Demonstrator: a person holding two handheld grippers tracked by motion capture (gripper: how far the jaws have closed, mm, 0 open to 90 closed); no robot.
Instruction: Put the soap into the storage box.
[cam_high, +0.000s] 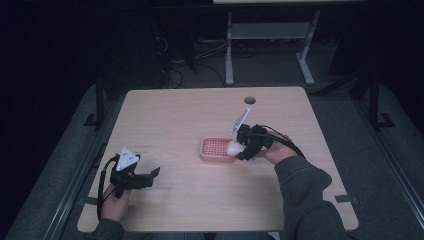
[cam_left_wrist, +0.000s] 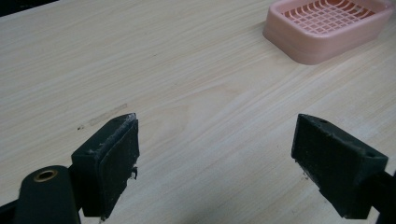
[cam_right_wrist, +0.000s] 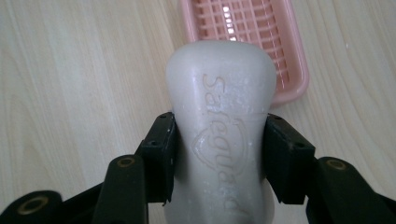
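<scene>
Our right gripper (cam_right_wrist: 219, 158) clamps a smooth, waisted white soap bar (cam_right_wrist: 222, 116), embossed lettering upward, over the near rim of the pink plastic grid-floored soap dish (cam_right_wrist: 285, 56). Our left gripper (cam_left_wrist: 215, 158) holds its rubbery black jaws wide above pale woodgrain table (cam_left_wrist: 187, 84).

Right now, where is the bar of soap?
The soap is clamped in the right claw, at the right end of the pink soap dish, mid-table in the high view.

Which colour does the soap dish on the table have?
Pink, with a grid bottom; the soap dish shows best in the left gripper view.
</scene>
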